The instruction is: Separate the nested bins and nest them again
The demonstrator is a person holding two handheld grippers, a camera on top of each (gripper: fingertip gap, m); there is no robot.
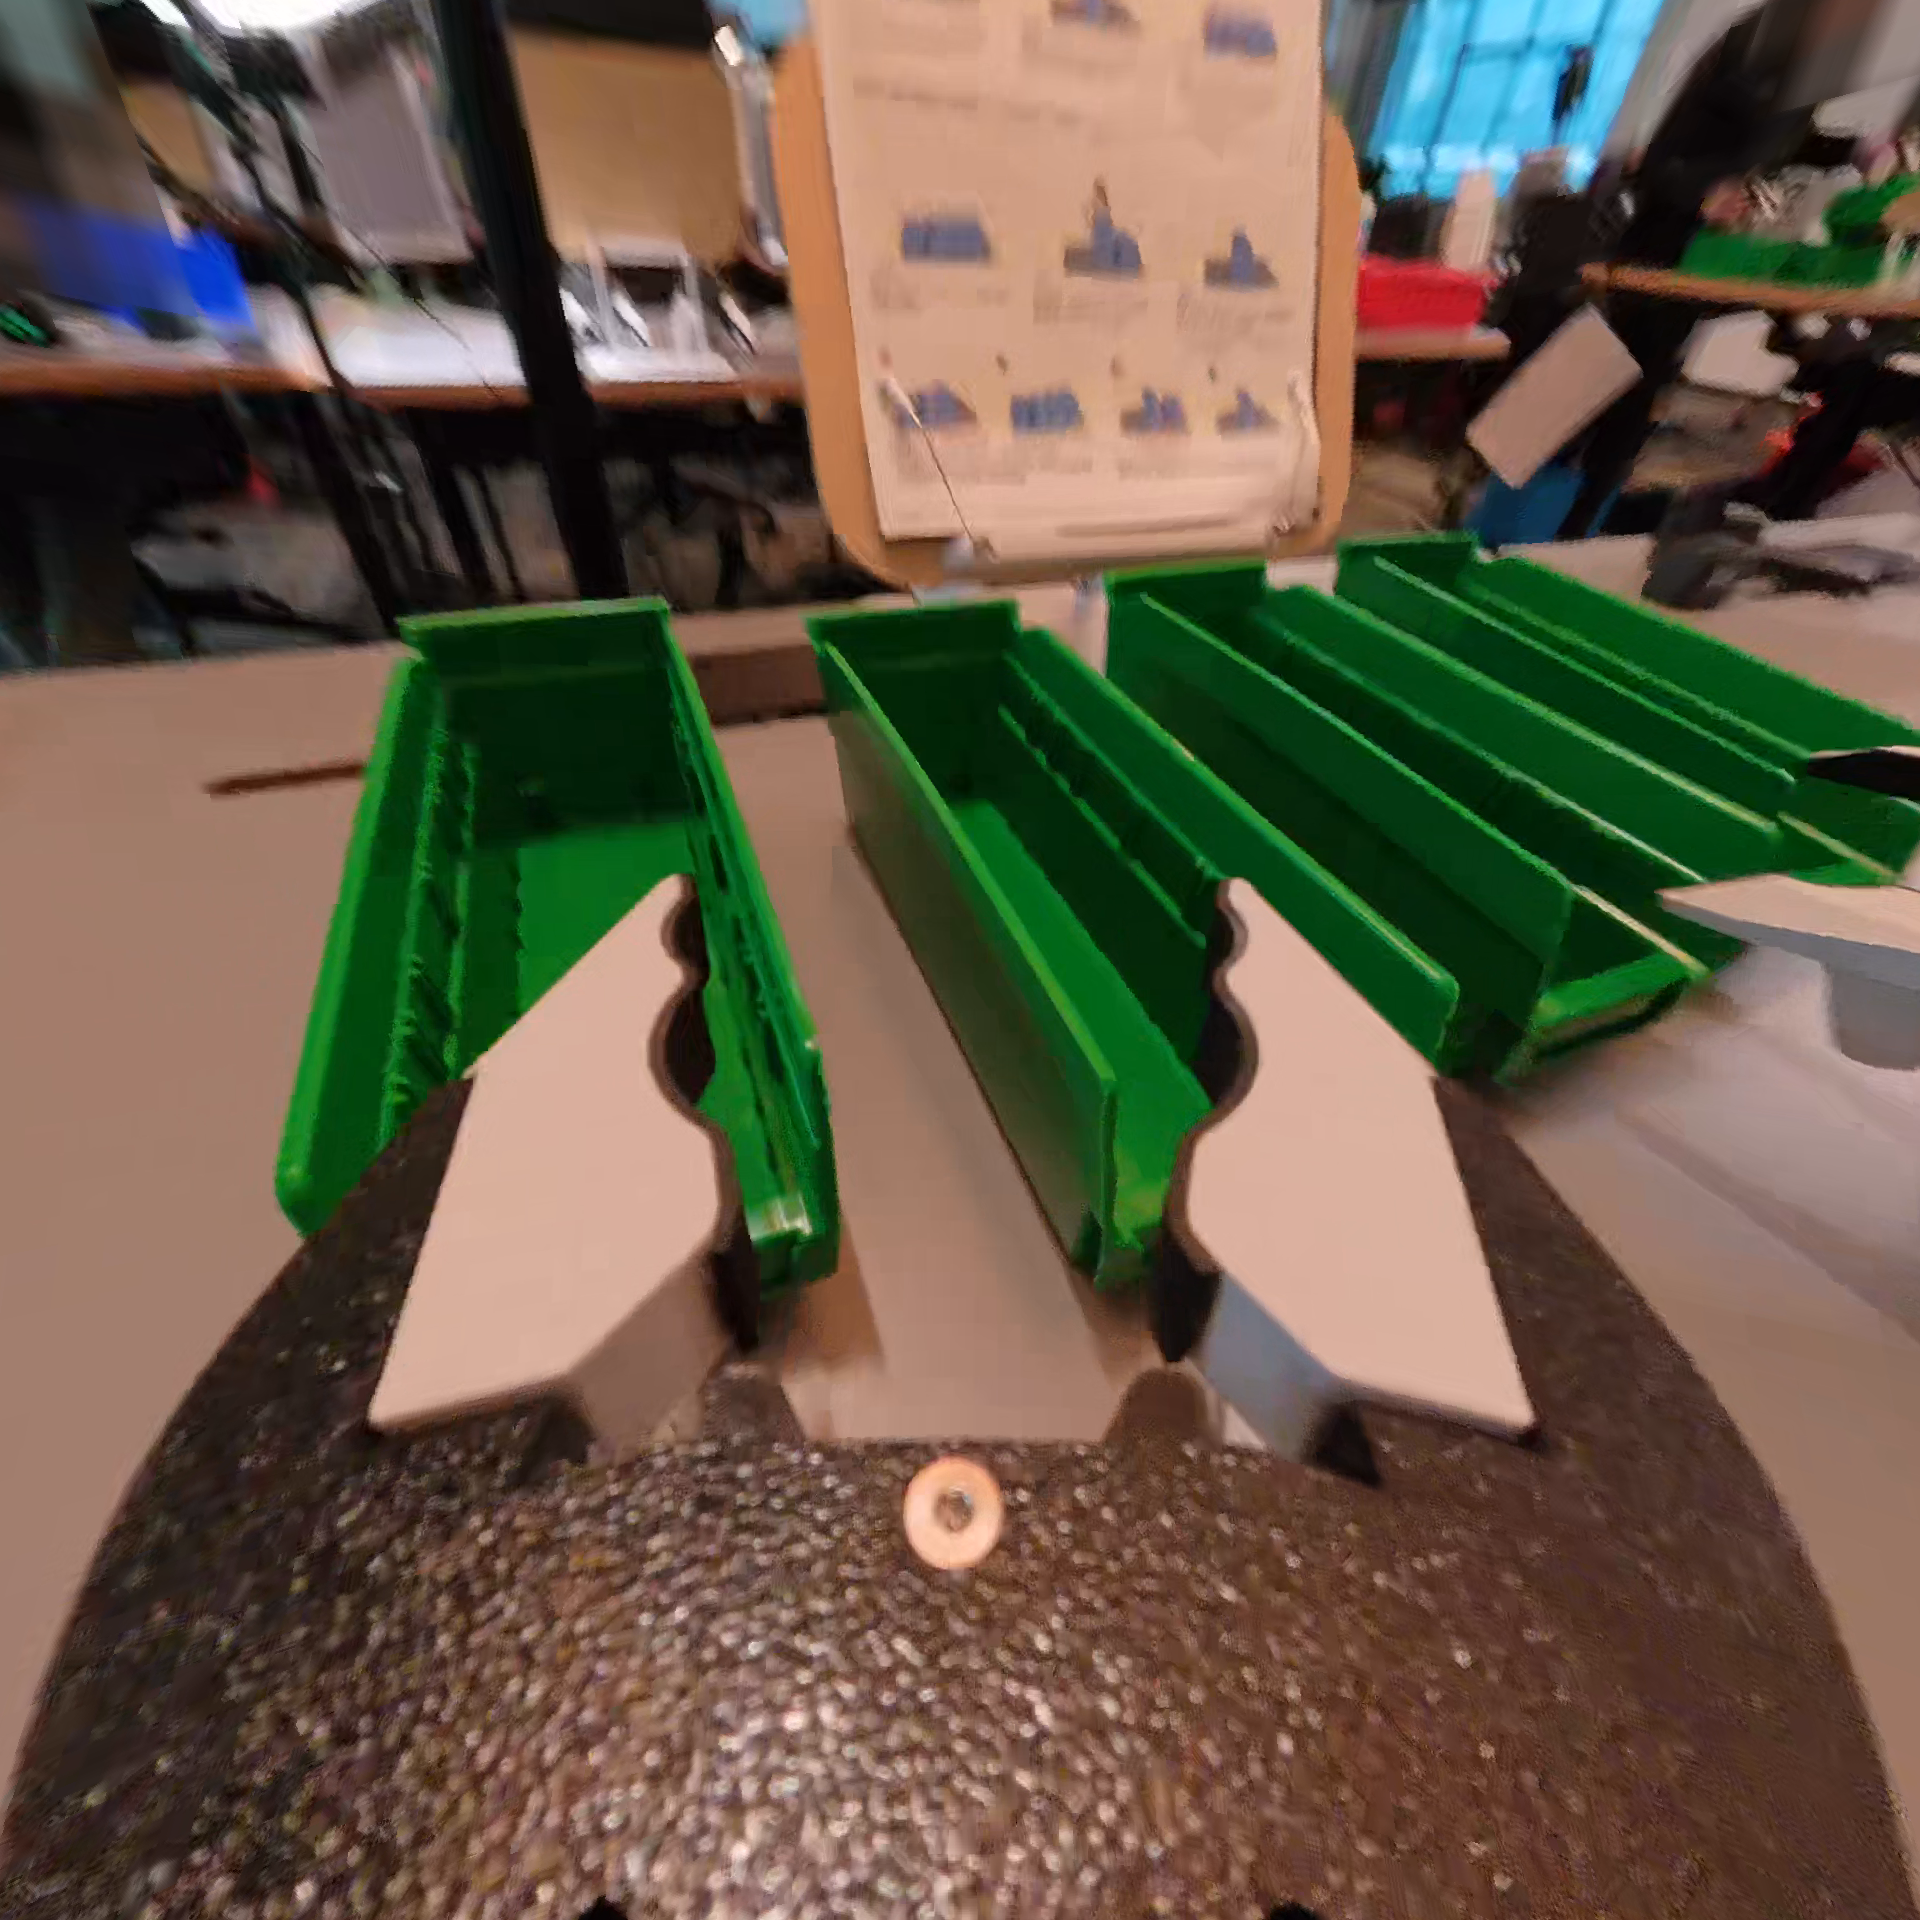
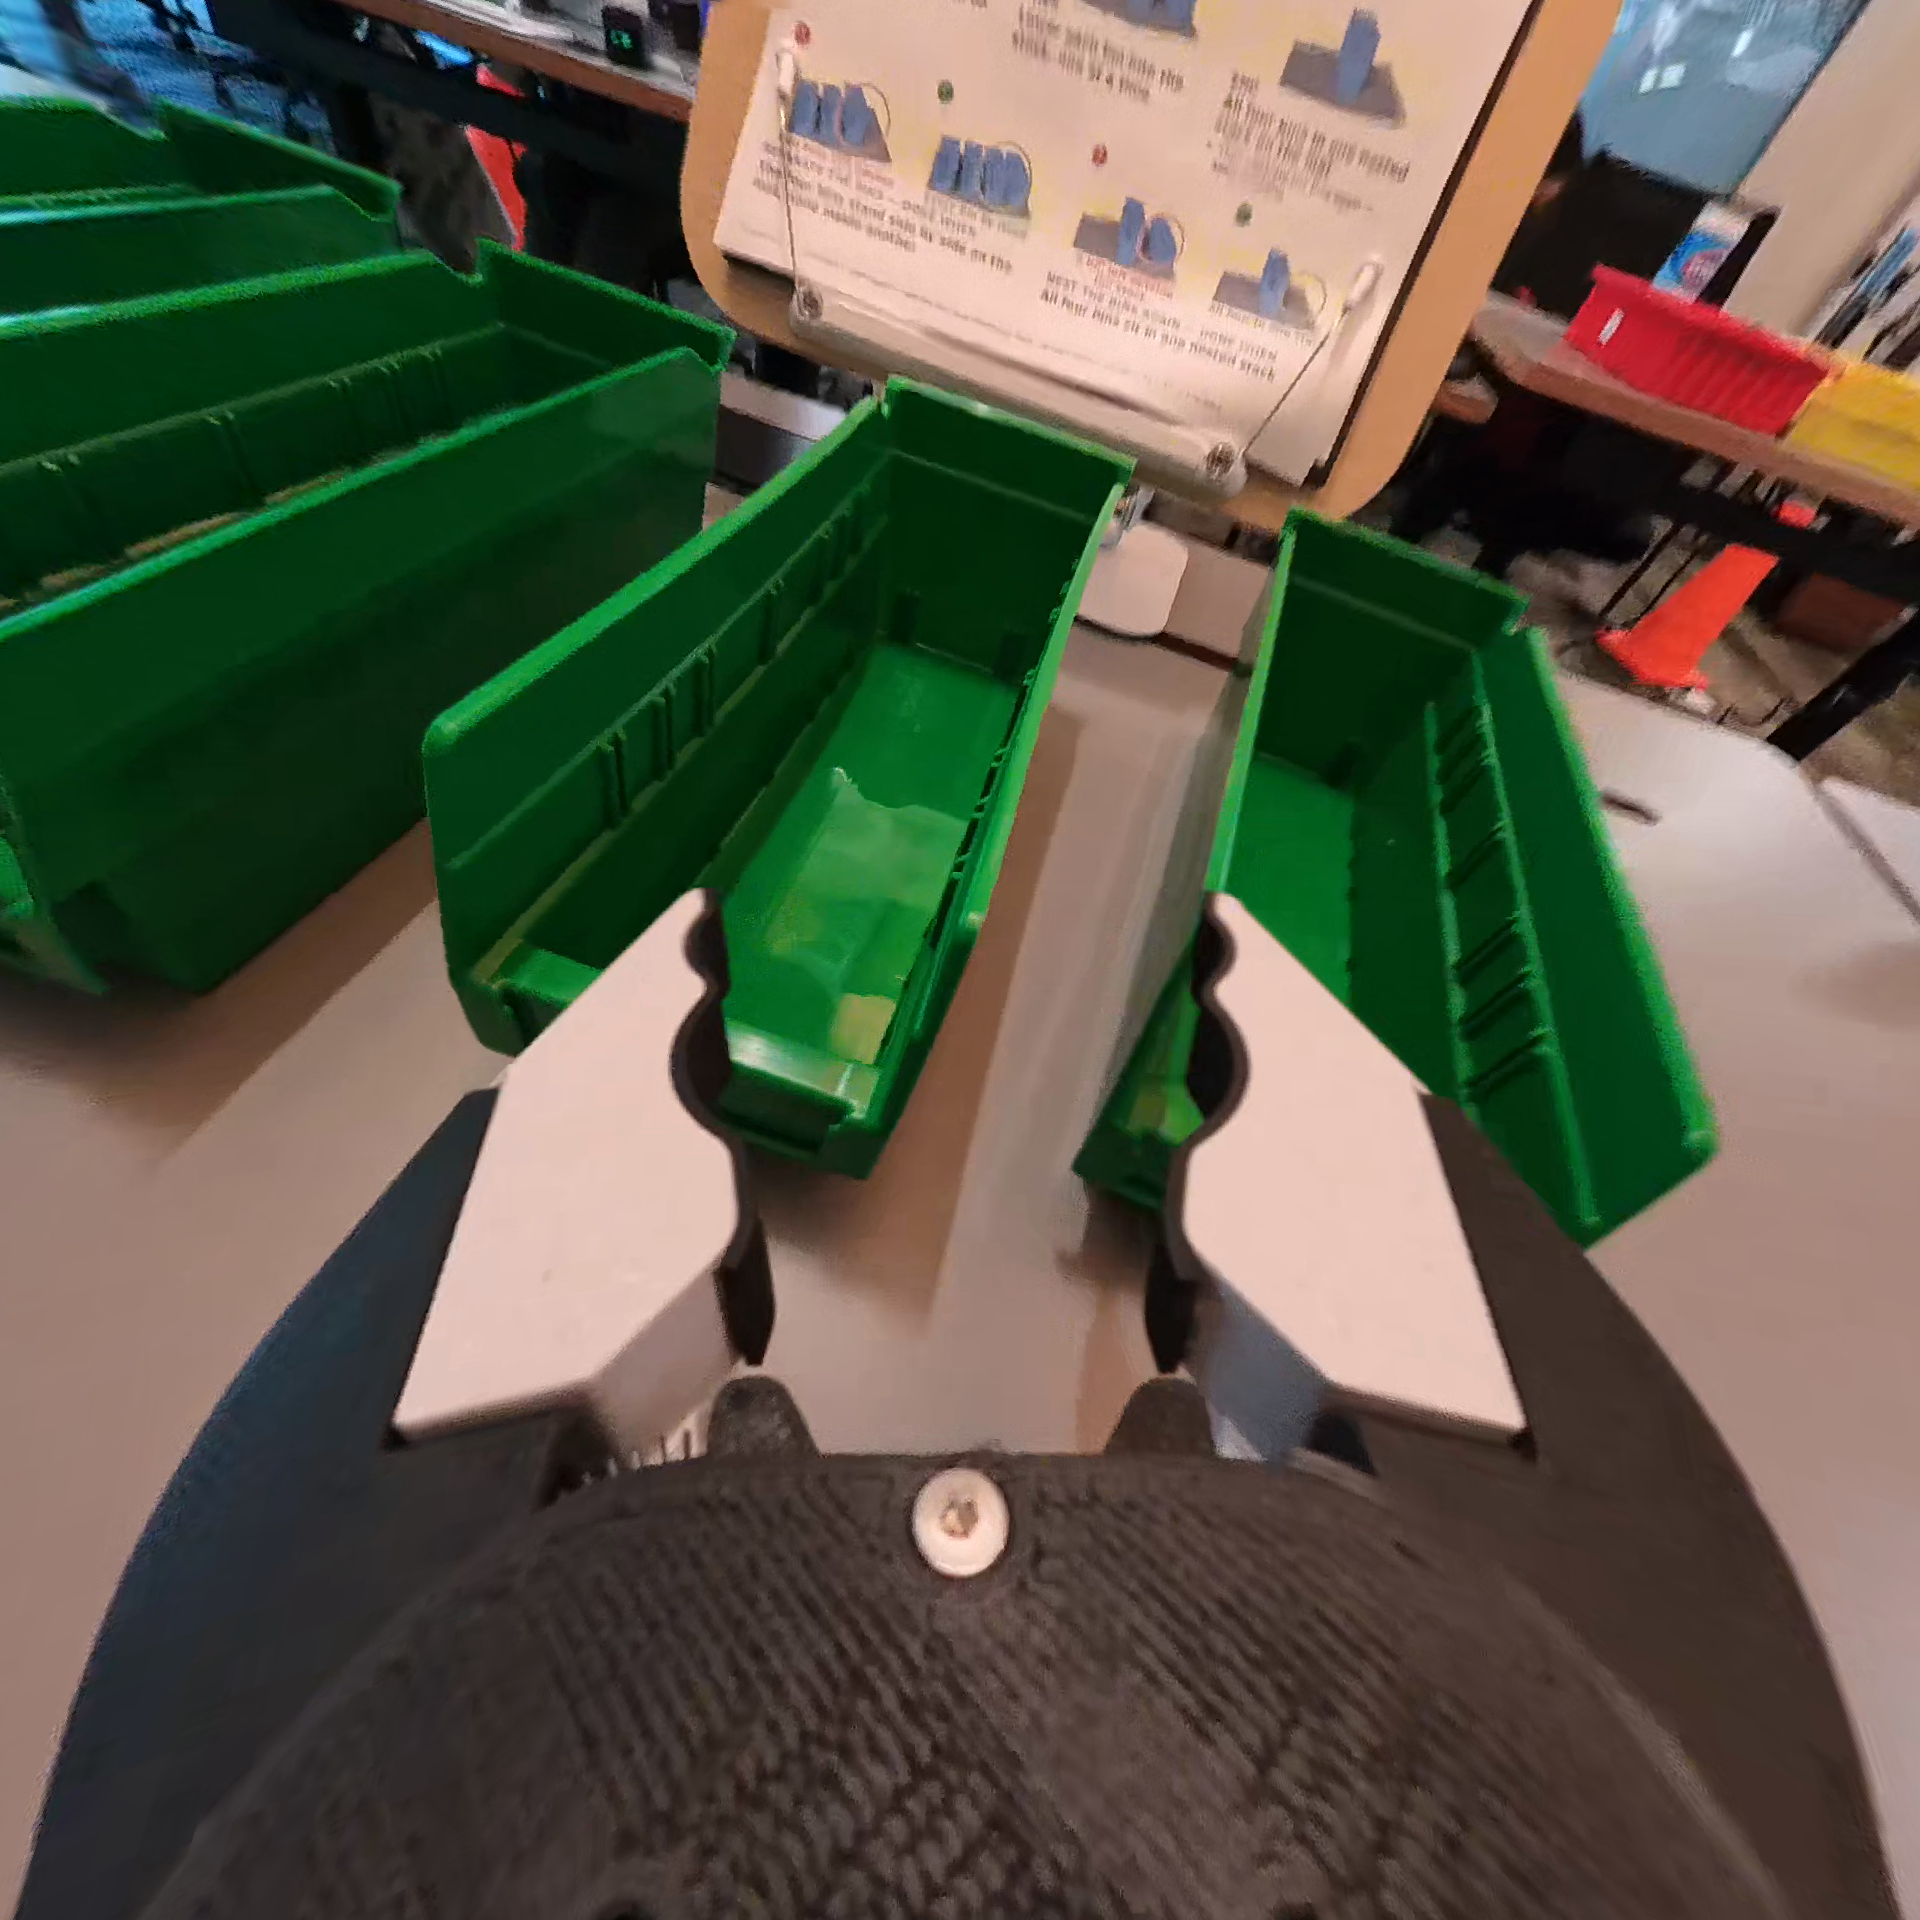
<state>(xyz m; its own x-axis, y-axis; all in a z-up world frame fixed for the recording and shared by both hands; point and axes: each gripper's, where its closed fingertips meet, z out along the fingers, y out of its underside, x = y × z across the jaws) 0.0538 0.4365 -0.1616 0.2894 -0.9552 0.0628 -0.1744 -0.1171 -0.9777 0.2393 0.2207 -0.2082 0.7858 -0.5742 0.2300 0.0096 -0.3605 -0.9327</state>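
Note:
Four long green bins stand apart, side by side on a pale table [image 1: 156, 935]. In the left wrist view they are the first [image 1: 561, 831], second [image 1: 997, 862], third [image 1: 1403, 810] and fourth [image 1: 1662, 686] from the left. My left gripper [image 1: 956, 935] is open and empty, above the near ends of the first and second bins. In the right wrist view my right gripper [image 2: 961, 935] is open and empty above the gap between the third bin [image 2: 831, 779] and the fourth bin [image 2: 1455, 831]. Its fingertips [image 1: 1787, 925] show at the right edge of the left wrist view.
A cardboard-backed instruction sheet [image 1: 1081, 260] stands just behind the bins and also shows in the right wrist view [image 2: 1091, 208]. Beyond the table's right edge are an orange cone [image 2: 1683, 623] and another table with red and yellow bins [image 2: 1694, 364].

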